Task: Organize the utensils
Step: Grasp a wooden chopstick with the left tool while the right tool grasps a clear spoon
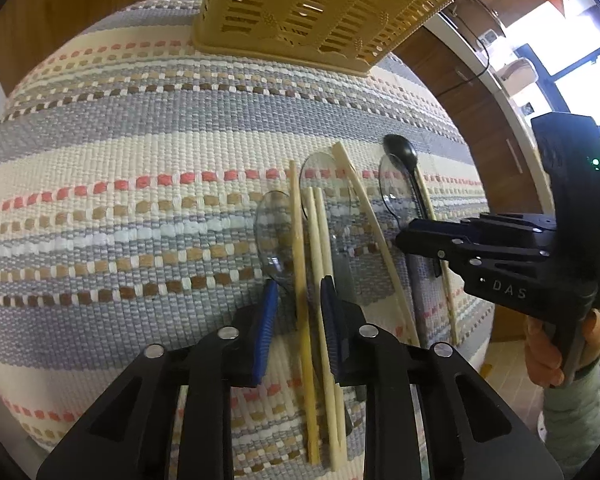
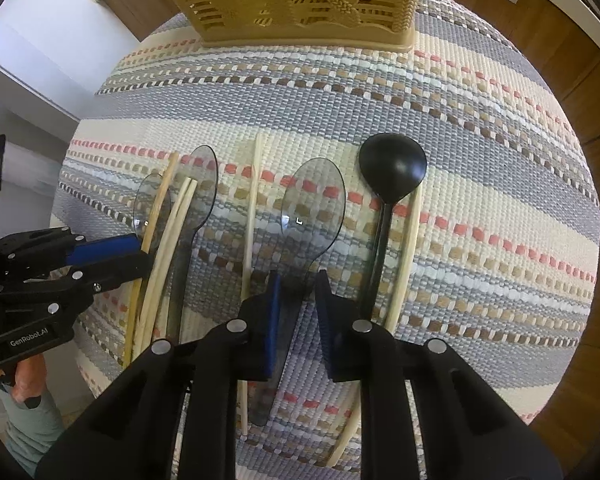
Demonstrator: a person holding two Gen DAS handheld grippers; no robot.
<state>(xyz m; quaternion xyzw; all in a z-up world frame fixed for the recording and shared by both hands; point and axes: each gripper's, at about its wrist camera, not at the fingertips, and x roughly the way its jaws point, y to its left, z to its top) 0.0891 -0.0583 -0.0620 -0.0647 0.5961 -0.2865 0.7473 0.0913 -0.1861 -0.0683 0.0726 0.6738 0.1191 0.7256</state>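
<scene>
Bamboo chopsticks (image 1: 300,280) lie between the open left tool (image 1: 298,300), seemingly untouched.

A home kitchen: wood cabinets (image 1: 480,120), woven table mat (image 2: 460,160), cutlery basket (image 1: 320,8).

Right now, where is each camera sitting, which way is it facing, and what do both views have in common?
Left wrist: rides the left gripper, looking down its open fingers at chopsticks on the striped mat; the right gripper and hand show at right.
Right wrist: rides the right gripper, open over a clear spoon beside the black spoon; the left gripper shows at left.
Shared: mat, utensils, yellow basket ahead.
</scene>
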